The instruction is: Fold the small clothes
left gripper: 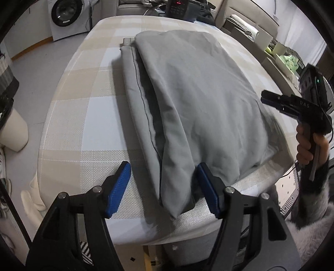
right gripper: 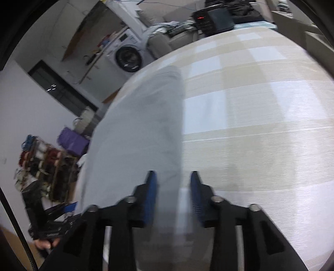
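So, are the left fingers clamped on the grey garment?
No, the left gripper stands open, its blue fingers straddling the grey garment without pressing it.

A home: washing machine (left gripper: 62, 18) by the wall, sofa (right gripper: 160, 44), checked tablecloth (left gripper: 87, 108)

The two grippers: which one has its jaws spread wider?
The left gripper: its blue pads straddle the near end of the grey garment without pressing. The right gripper shows a narrower gap.

Bare checked tablecloth (right gripper: 261, 129) being left open right of the folded grey garment (left gripper: 187, 100), far table edge being blocked by a dark keypad device (left gripper: 177, 8), left strip being left passable.
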Demonstrator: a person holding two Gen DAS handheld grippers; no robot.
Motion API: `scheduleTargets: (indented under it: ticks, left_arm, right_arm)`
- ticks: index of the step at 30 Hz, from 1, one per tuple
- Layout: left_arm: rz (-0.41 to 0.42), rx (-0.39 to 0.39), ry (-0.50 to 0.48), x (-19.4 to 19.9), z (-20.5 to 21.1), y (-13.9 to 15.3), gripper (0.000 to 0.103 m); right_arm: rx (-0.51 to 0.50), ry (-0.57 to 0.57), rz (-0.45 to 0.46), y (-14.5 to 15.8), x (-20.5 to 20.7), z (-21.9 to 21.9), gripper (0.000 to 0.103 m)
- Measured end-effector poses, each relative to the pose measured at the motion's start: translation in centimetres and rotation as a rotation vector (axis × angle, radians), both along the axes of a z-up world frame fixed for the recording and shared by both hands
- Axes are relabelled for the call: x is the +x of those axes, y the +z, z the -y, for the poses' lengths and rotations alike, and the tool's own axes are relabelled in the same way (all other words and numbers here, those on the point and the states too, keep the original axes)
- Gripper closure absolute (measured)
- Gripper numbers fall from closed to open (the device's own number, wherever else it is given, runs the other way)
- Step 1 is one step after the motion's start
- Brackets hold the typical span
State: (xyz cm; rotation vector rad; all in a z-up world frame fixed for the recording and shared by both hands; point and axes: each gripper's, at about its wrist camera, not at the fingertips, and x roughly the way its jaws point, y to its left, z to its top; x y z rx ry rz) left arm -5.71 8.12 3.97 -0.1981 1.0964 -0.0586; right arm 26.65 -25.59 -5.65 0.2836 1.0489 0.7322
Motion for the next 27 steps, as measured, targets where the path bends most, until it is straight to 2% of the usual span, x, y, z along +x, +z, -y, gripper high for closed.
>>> scheduleTargets:
  ticks: [3, 9, 13, 15, 16, 17, 20, 24, 27]
  left_arm:
    - [0.010, -0.002, 0.003, 0.2, 0.6, -0.3, 0.040]
    - [0.022, 0.001, -0.001, 0.0, 0.9, -0.3, 0.039]
    - [0.025, -0.013, 0.000, 0.6, 1.0, -0.3, 0.038]
    - [0.023, -0.046, 0.002, 1.2, 0.7, -0.2, 0.038]
    - [0.024, -0.062, 0.009, 1.5, 0.4, -0.3, 0.038]
    - [0.025, -0.083, 0.020, 1.9, 0.1, -0.3, 0.038]
    - [0.025, -0.109, 0.043, 3.1, -0.4, -0.2, 0.038]
    - [0.044, -0.137, 0.079, 4.8, -1.8, 0.3, 0.038]
    - [0.070, -0.186, 0.141, 7.4, -3.7, 0.9, 0.038]
  right_arm:
    - [-0.038, -0.003, 0.016, 0.1, 1.3, -1.3, 0.064]
    - [-0.094, -0.001, 0.012, 0.0, 7.3, -4.9, 0.063]
    - [-0.078, -0.004, 0.012, -0.2, 11.7, -7.5, 0.056]
    - [-0.081, 0.022, 0.020, -0.2, 13.4, -8.8, 0.054]
    - [-0.085, 0.035, 0.030, -0.3, 14.0, -9.4, 0.060]
    - [-0.100, 0.038, 0.043, -0.3, 14.4, -9.7, 0.077]
    - [-0.111, 0.066, 0.058, -0.4, 15.5, -10.1, 0.096]
    - [-0.162, 0.034, 0.069, -0.4, 16.8, -7.6, 0.097]
    - [-0.201, -0.003, 0.074, -0.6, 17.7, -5.5, 0.096]
